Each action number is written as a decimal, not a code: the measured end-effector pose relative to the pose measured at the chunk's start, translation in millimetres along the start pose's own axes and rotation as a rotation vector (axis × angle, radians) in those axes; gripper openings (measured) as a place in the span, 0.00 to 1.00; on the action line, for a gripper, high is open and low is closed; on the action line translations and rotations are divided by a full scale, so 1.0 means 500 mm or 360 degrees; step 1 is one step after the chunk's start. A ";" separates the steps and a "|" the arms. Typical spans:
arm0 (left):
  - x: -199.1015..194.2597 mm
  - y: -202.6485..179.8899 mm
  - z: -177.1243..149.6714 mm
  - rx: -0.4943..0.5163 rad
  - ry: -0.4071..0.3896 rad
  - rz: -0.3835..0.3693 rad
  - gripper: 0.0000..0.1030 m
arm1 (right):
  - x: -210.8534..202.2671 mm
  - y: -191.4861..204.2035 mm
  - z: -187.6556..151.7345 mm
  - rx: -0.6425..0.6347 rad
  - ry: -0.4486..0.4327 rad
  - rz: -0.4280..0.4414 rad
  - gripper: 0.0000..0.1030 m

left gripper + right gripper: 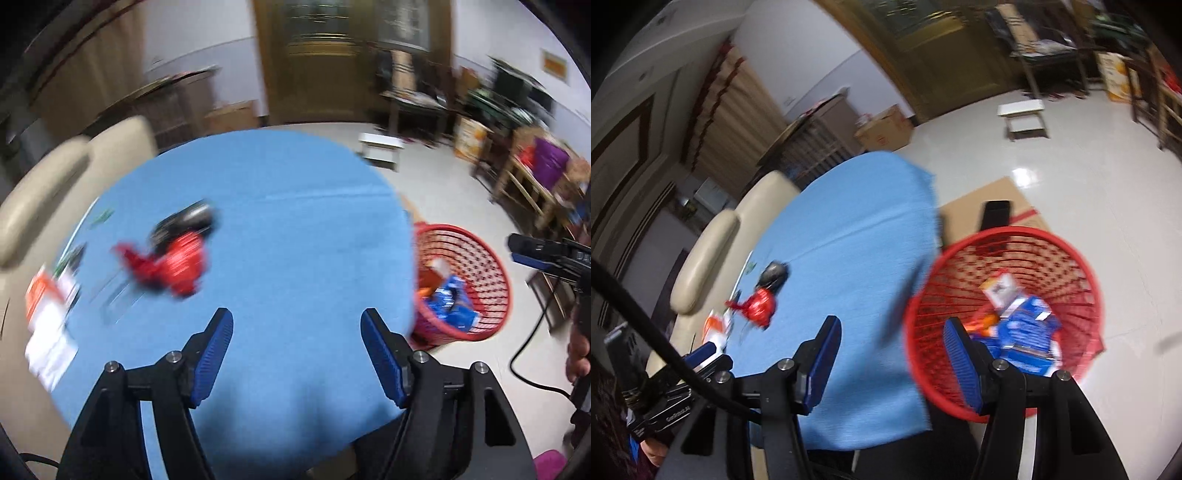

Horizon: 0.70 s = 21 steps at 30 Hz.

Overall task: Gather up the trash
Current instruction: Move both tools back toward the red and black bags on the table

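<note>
Both the left claw [297, 354] and the right claw [890, 363] are spread wide and grasp nothing. A crumpled red wrapper [173, 264] lies on the blue counter [295, 229] toward its left edge, touching a dark blurred item [186, 219] behind it. A white-and-orange packet [50, 314] lies at that edge, and the red basket [1067, 266] on the floor off the counter's right edge holds a blue bag [1027, 332].

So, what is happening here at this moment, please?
A person holds a gripper in each hand and is clearing trash from a table with a blue cloth. The left gripper and the right gripper are both open and hold nothing. A red basket on the floor beside the table already holds a blue packet and other wrappers. On the table there remain a red wrapper, a dark piece behind it and an orange and white packet near the edge.
</note>
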State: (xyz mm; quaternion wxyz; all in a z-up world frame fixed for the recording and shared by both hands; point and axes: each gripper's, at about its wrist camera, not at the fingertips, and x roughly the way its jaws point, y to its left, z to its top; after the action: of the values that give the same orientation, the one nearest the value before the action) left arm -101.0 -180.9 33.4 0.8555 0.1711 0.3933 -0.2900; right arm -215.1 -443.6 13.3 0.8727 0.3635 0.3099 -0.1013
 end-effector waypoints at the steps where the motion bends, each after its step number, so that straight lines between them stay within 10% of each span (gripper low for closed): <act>1: -0.008 0.046 -0.022 -0.0067 0.0005 0.0040 0.71 | 0.013 0.033 -0.001 -0.0049 0.0021 0.0020 0.60; 11: -0.049 0.367 -0.190 -0.0555 0.0016 0.0385 0.71 | 0.191 0.350 0.008 -0.0451 0.0240 0.0237 0.60; 21: -0.035 0.492 -0.227 -0.0809 -0.0015 0.0370 0.71 | 0.532 0.533 0.020 -0.0416 0.0539 0.0289 0.60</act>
State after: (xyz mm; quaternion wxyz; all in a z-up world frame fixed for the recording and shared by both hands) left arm -20.2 74.7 -8.8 0.9004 -0.0065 0.4271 -0.0828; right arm 106.3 -246.9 7.6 0.8534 0.2855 0.4285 0.0811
